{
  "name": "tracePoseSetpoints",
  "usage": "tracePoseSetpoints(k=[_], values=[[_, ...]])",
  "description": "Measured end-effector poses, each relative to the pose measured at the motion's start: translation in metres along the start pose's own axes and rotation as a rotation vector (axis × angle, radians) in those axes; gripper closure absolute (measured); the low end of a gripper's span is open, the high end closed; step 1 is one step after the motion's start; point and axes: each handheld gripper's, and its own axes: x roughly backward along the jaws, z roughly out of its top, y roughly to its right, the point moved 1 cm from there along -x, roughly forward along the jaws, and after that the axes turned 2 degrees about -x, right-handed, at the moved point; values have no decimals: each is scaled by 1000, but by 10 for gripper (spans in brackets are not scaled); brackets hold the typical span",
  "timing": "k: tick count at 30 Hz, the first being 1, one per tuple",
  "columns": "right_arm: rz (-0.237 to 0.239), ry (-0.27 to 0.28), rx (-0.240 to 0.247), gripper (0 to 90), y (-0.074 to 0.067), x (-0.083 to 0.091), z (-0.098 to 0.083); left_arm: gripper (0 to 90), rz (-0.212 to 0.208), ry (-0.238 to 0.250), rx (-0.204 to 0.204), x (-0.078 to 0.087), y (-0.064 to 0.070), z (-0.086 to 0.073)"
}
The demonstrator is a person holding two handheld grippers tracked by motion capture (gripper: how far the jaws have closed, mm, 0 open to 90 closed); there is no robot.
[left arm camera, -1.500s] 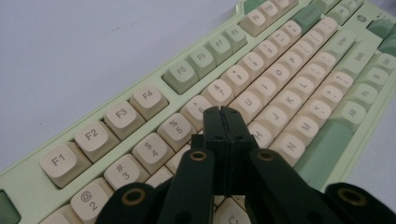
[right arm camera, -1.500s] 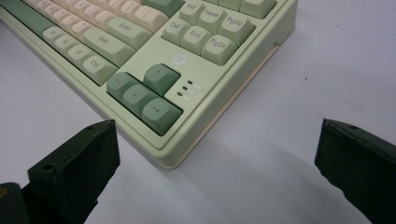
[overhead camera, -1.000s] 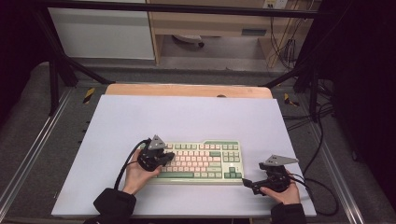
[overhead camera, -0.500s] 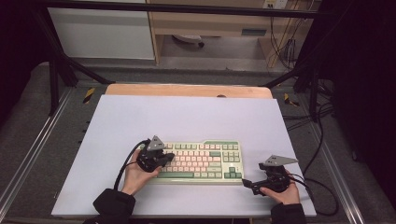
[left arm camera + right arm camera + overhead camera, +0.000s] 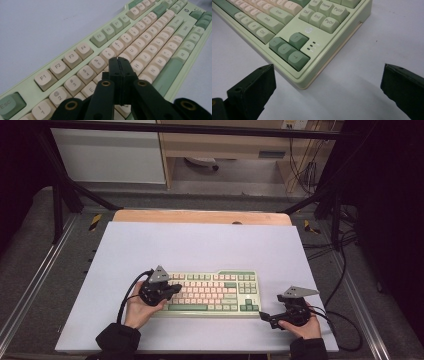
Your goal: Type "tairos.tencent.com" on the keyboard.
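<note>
A pale green keyboard with cream and green keys lies on the white table top near the front edge. My left gripper is over its left half, shut with nothing between the jaws. In the left gripper view the closed tips hover just above the letter keys of the keyboard; I cannot tell if they touch a key. My right gripper rests low on the table just beyond the keyboard's front right corner. Its jaws stand wide open and face the arrow keys of the keyboard.
The white table top stretches bare behind the keyboard, with a wooden strip along its far edge. Black frame bars and loose cables run along the right side. Each gripper trails a black cable.
</note>
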Motion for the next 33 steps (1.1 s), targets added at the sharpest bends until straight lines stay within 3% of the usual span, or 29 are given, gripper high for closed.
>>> tracePoseSetpoints(k=[10,18,33], values=[[1,-2,-4,4,0,1,0,897,8,1,1,12,-4,-6],[3,-3,-3,4,0,0,0,897,31,5,24,24,-14,-17],[2,-3,-4,4,0,0,0,897,52,-23,51,27,-23,-36]])
